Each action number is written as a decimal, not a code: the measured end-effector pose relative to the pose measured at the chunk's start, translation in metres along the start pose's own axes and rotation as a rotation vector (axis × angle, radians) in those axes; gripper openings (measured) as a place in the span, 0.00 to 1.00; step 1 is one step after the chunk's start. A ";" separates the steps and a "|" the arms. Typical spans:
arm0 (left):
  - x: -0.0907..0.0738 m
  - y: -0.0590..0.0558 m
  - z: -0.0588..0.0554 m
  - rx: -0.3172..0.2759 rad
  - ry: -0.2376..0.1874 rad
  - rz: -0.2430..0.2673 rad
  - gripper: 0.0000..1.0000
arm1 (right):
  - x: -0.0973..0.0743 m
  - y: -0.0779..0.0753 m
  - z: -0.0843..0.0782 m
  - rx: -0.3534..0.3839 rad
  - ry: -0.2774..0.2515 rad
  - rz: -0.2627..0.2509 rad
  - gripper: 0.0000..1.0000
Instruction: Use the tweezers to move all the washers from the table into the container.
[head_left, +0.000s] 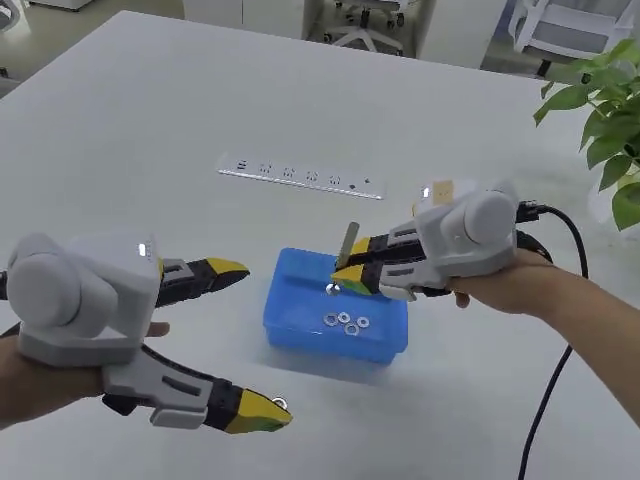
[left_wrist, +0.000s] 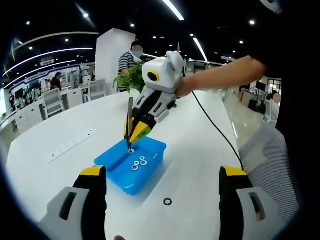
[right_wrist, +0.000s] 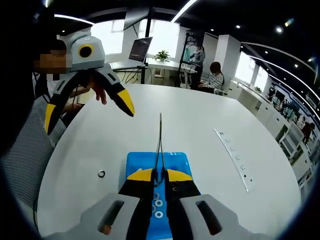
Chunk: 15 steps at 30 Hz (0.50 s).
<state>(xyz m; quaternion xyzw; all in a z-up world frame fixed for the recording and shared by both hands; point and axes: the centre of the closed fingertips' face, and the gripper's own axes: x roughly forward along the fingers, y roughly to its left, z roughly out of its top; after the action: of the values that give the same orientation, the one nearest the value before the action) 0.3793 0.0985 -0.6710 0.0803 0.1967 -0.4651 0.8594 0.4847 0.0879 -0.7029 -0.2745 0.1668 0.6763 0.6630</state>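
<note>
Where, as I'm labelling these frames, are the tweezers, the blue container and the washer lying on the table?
tweezers (head_left: 348, 243): head view, on the upper end of the shaft.
blue container (head_left: 320, 342): head view, on its front wall.
washer (left_wrist: 167, 202): left gripper view, on the small ring itself, on the table.

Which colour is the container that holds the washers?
Blue. The container shows best in the head view.
</note>
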 end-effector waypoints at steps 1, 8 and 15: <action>0.000 0.001 -0.001 0.000 0.000 0.000 0.99 | 0.001 0.000 -0.001 -0.001 0.000 0.002 0.08; -0.001 0.005 -0.001 -0.001 0.000 0.003 0.99 | 0.014 0.001 -0.010 0.001 0.005 0.023 0.08; 0.001 0.009 -0.001 -0.004 0.000 0.003 0.98 | 0.026 0.007 -0.022 -0.002 0.015 0.056 0.08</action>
<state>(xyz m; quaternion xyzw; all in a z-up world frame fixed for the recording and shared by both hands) 0.3866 0.1029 -0.6728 0.0789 0.1973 -0.4635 0.8602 0.4818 0.0953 -0.7368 -0.2757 0.1787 0.6926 0.6421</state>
